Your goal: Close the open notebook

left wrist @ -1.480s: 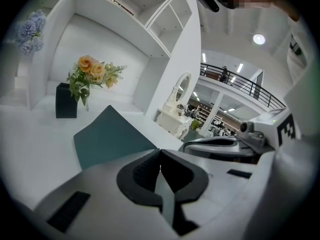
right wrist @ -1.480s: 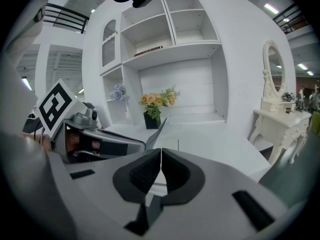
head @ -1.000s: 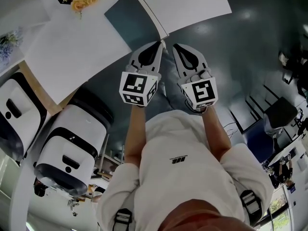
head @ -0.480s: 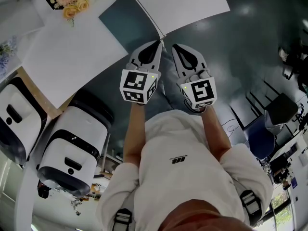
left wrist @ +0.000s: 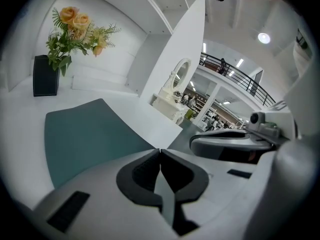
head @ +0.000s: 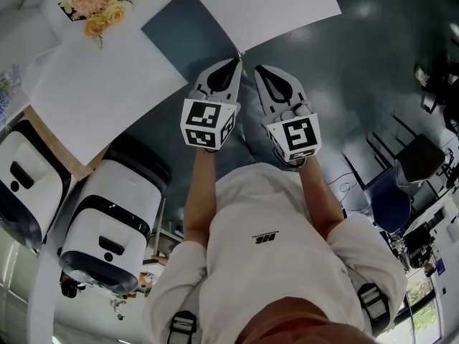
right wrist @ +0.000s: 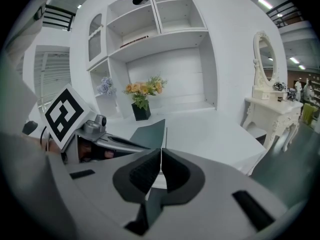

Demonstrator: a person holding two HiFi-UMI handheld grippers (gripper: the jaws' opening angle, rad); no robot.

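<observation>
The left tool (left wrist: 160, 151) and right tool (right wrist: 161, 151) each had jaws pressed together on nothing, side by side just off the teal notebook's (head: 192, 33) near corner. The notebook lay flat, cover up, on the white surface (head: 100, 84), with a vase of flowers (head: 90, 2) beyond it.

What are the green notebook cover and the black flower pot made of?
The notebook cover looks like matte card or cloth-covered board: flat, teal, no shine. The flower pot looks like dull black plastic or ceramic; I can't tell which.
</observation>
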